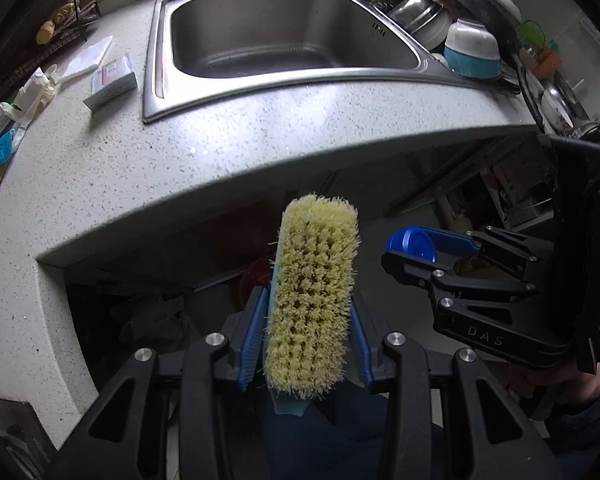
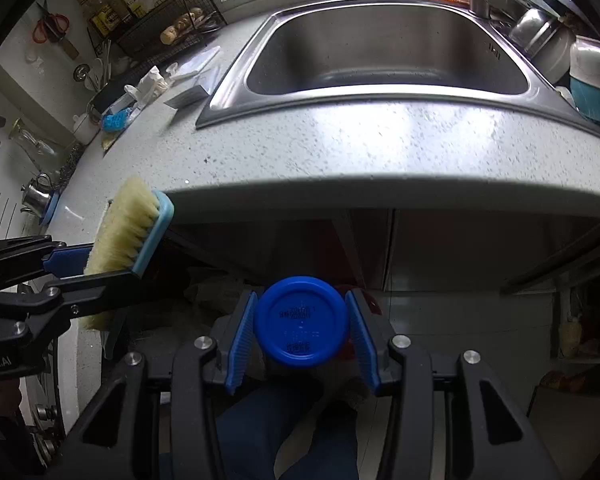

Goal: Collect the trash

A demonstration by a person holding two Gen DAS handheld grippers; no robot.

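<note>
The left hand-held gripper (image 1: 308, 340) clamps a scrub brush (image 1: 312, 292) by its pale blue back, bristles up. The right hand-held gripper (image 2: 300, 338) grips a blue-capped container (image 2: 300, 320) — both held off the counter's front edge. Beyond lie the speckled counter (image 1: 228, 148) and the steel sink (image 1: 284, 32) — packets (image 1: 112, 80) beside its left rim.

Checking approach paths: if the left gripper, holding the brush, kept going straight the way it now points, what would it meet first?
Probably the clutter in the dark space under the countertop. The left gripper, shut on the brush, aims below the counter's front edge, not at the sink; depth is unclear.
</note>
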